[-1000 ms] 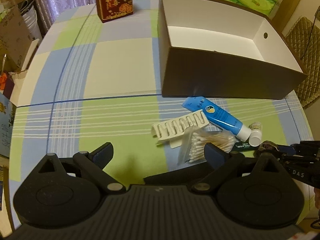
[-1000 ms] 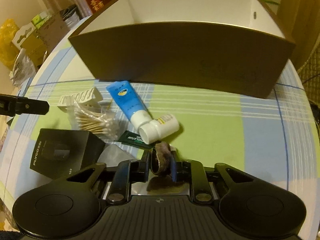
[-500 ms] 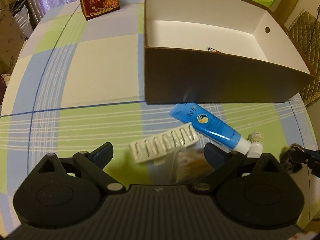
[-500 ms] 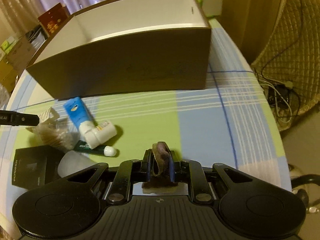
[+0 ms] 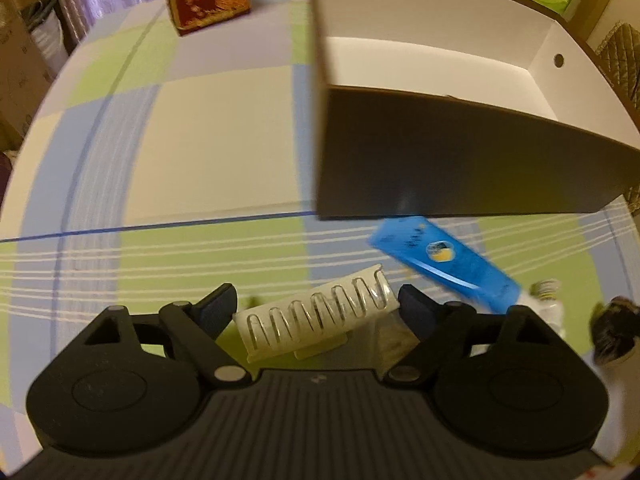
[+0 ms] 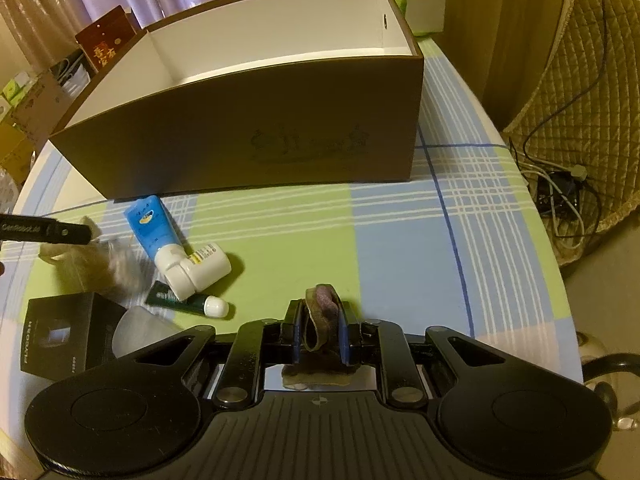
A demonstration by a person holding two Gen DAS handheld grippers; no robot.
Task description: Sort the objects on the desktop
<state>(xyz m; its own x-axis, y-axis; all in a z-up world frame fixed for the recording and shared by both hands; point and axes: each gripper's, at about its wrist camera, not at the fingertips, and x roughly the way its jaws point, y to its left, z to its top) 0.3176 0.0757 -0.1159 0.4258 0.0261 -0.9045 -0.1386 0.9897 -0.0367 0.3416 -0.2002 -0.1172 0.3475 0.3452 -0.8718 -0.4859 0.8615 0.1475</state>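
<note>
The right gripper [image 6: 319, 330] is pinching a small brownish band, possibly a hair tie [image 6: 320, 312], between its blue pads, so the step in hand looks like carrying that piece to the box [image 6: 256, 128]. The next move calls for lifting it over the box's brown front wall and letting go above the white floor inside. The left gripper [image 5: 318, 308] is spread wide and hanging low over the white comb-like strip [image 5: 316, 316], which is lying between its 2 fingers without either pad touching it; that reads as lining up the next pick, which calls for the fingers to come down squarely on either side of the strip before squeezing. A bag of cotton swabs [image 6: 100, 264] is lying just behind the strip, blurred in both views. The blue tube [image 6: 150, 226] is lying with its flat end against the foot of the box's front wall, its white cap touching a white bottle [image 6: 204, 266]; a small green tube [image 6: 186, 304] and a black carton [image 6: 64, 338] are lying nearer the desk's [image 6: 400, 248] front edge. All of these are waiting outside the box, to the left of the right gripper.
</note>
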